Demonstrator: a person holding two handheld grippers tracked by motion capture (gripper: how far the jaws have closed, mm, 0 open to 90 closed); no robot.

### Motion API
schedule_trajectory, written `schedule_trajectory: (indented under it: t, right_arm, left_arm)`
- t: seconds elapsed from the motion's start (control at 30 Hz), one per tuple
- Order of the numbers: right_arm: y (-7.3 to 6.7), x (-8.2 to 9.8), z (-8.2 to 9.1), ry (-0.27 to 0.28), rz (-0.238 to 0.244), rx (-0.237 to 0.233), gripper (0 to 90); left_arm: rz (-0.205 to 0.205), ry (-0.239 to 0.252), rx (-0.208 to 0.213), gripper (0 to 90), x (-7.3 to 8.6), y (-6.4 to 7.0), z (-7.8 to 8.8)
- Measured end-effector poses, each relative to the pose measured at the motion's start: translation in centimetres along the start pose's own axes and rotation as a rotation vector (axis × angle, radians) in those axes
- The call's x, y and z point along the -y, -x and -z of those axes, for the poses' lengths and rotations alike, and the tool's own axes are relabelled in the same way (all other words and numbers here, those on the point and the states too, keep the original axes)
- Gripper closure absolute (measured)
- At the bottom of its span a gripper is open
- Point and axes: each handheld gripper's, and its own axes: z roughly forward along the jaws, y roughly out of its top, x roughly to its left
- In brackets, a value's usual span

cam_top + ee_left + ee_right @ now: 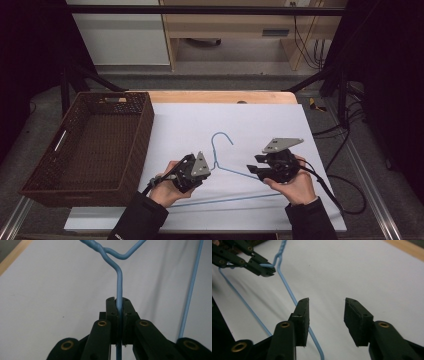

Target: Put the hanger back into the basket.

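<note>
On the desk [310, 210] there is 1 blue wire hanger [227, 170], 1 brown woven basket [90, 150] and 2 claws, 1 in each hand of the person.

The left hand [162, 190] comes from the bottom of the high view w/ a dark sleeve and holds the left claw [209, 169] pointing to the right, toward the hanger's neck. In the left gripper view its jaws are pressed together on the hanger wire [119, 290], just below the twisted neck; the wire runs straight up from between the pads [112, 312].

The right hand [295, 185] holds the right claw [252, 169] pointing left, toward the other claw. In the right gripper view the right claw [326, 315] stands wide apart, w/ nothing between the jaws; 1 sloping arm of the hanger [289, 293] passes just beside the left-hand pad [302, 320], and I cannot tell if it touches. The left claw [270, 271] is seen farther off, top left, gripping the wire.

The hanger lies flat on the white sheet, between the 2 hands. Its hook points away from the person, opening to the right; its long bottom bar runs approx. left to right, near the front edge. The basket stands at the left side of the desk, beside the sheet, apart from the hanger.
</note>
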Motion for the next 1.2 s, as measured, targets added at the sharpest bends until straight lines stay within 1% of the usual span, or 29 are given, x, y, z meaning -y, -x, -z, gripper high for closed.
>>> schedule_trajectory:
  t: [0.13, 0.17, 0.27, 0.33, 0.37, 0.43, 0.5, 0.57, 0.6, 0.63, 0.7, 0.8, 0.83, 0.9, 1.0, 1.1, 1.2]
  right_arm:
    - [1.3, 0.7, 1.2, 0.071, -0.049, 0.040, 42.7]
    - [1.6, 0.9, 1.4, 0.087, -0.064, 0.052, 39.9]
    - [2.4, 1.3, 1.9, 0.130, -0.069, 0.095, 31.4]
    - [2.9, 1.7, 2.2, 0.159, -0.093, 0.115, 25.7]
    - [3.2, 1.8, 2.3, 0.178, -0.097, 0.128, 22.7]
    - [3.8, 2.2, 2.6, 0.209, -0.116, 0.155, 21.8]
    - [4.5, 2.7, 2.8, 0.241, -0.132, 0.161, 19.2]
    - [5.0, 3.1, 2.9, 0.255, -0.153, 0.174, 19.0]
    - [5.2, 3.3, 3.0, 0.258, -0.160, 0.177, 18.9]
    - [5.4, 3.4, 3.0, 0.268, -0.160, 0.179, 18.4]
    - [5.9, 3.8, 3.1, 0.305, -0.180, 0.178, 15.7]
    - [6.3, 4.2, 3.2, 0.336, -0.189, 0.180, 12.7]
    - [6.5, 4.4, 3.2, 0.340, -0.184, 0.182, 12.6]
    - [6.7, 4.6, 3.2, 0.351, -0.181, 0.186, 12.1]
    - [7.1, 5.0, 3.1, 0.363, -0.191, 0.194, 11.7]
    - [7.5, 5.3, 2.9, 0.352, -0.203, 0.204, 11.2]
    - [7.7, 5.5, 2.8, 0.345, -0.205, 0.205, 10.4]
  left_arm:
    - [0.027, 0.010, -0.020, 86.9, 0.0, -0.1, 0.6]
    - [0.034, 0.012, -0.031, 86.8, 0.0, -0.1, 0.8]
    - [0.064, 0.011, -0.049, 86.8, 0.1, -0.3, 1.1]
    - [0.079, 0.015, -0.064, 86.8, 0.1, -0.3, 1.3]
    - [0.085, 0.019, -0.069, 86.8, 0.1, -0.4, 1.5]
    - [0.093, 0.019, -0.084, 86.8, 0.1, -0.5, 1.9]
    - [0.109, 0.024, -0.098, 86.8, 0.1, -0.6, 2.4]
    - [0.112, 0.027, -0.108, 86.8, 0.2, -0.8, 2.8]
    - [0.108, 0.018, -0.113, 86.8, 0.2, -0.9, 2.9]
    - [0.114, 0.019, -0.122, 86.8, 0.2, -1.0, 3.1]
    - [0.117, 0.016, -0.127, 86.8, 0.3, -1.1, 3.4]
    - [0.125, 0.019, -0.144, 86.8, 0.3, -1.3, 3.9]
    - [0.134, 0.025, -0.154, 86.8, 0.3, -1.4, 4.2]
    - [0.140, 0.034, -0.162, 86.8, 0.3, -1.5, 4.8]
    - [0.160, 0.046, -0.188, 86.8, 0.2, -1.8, 5.6]
    - [0.177, 0.062, -0.215, 86.8, 0.1, -2.1, 6.3]
    - [0.190, 0.078, -0.245, 86.8, -0.1, -2.4, 7.0]
